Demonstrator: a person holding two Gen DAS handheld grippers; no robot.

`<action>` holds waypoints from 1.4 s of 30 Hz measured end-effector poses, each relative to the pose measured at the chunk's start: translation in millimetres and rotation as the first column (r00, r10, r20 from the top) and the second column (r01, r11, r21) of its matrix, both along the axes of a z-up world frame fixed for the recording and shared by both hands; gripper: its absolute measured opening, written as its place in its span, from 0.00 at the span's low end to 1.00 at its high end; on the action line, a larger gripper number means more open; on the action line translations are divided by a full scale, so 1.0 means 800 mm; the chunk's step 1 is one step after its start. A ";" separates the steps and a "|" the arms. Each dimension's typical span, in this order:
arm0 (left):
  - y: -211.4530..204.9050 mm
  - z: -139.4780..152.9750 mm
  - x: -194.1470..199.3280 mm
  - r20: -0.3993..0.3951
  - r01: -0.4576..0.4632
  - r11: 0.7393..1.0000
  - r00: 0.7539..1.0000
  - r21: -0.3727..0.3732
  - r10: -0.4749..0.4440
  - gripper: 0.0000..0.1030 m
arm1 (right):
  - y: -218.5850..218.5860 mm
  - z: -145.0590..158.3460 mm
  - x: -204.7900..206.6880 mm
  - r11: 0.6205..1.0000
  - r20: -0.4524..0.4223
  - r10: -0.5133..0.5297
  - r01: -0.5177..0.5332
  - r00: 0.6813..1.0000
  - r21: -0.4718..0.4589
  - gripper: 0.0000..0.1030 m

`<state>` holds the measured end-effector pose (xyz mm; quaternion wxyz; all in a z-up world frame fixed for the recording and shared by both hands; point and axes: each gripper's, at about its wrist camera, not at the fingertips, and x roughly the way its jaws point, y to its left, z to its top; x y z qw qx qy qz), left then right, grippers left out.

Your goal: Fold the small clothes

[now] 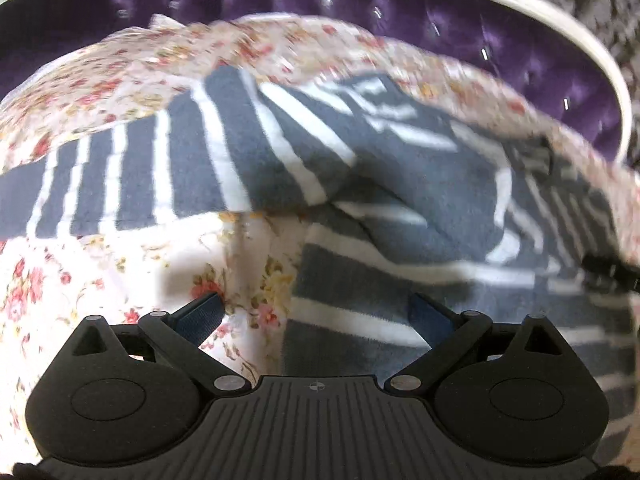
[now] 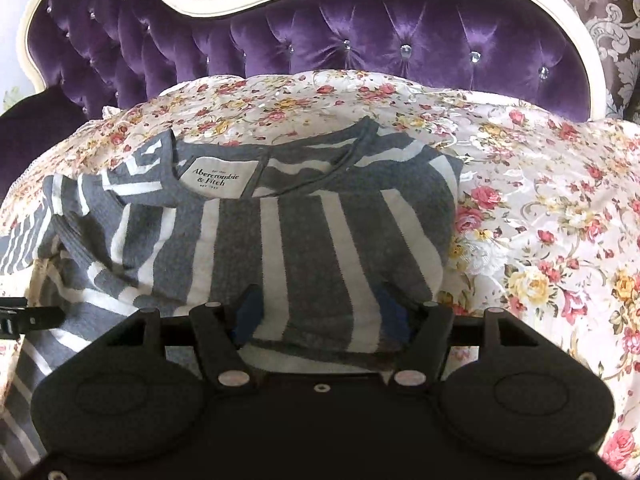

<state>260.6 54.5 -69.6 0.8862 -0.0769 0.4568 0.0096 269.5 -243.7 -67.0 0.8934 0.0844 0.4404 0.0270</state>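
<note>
A grey and white striped shirt (image 2: 304,236) lies partly folded on a floral bedspread (image 2: 540,208), its white neck label (image 2: 216,178) facing up. My right gripper (image 2: 320,316) is open, its blue-padded fingers (image 2: 248,312) straddling the shirt's near folded edge. In the left wrist view, blurred by motion, the same shirt (image 1: 248,152) spreads across the bedspread (image 1: 80,280). My left gripper (image 1: 320,312) is open, one finger over the bedspread and the other over the shirt's striped edge (image 1: 360,300). Its black body also shows at the left edge of the right wrist view (image 2: 24,316).
A purple tufted headboard (image 2: 360,40) with a white frame (image 2: 200,4) stands behind the bed. Patterned grey wallpaper (image 2: 612,24) is beyond it. The bedspread extends wide to the right of the shirt.
</note>
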 end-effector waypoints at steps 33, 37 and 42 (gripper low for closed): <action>-0.001 0.044 0.021 0.126 0.004 0.999 0.992 -0.036 0.000 0.83 | -0.023 0.016 -0.007 0.994 0.061 -0.066 0.060 0.996 0.089 0.66; -0.014 0.048 0.065 0.116 0.073 0.997 0.991 -0.035 -0.068 0.75 | -0.047 0.023 -0.013 0.984 0.084 -0.155 0.146 0.984 0.106 0.68; -0.028 0.029 0.101 0.051 0.152 0.988 0.987 -0.031 -0.150 0.48 | -0.063 0.022 -0.014 0.973 0.075 -0.201 0.190 0.977 0.132 0.68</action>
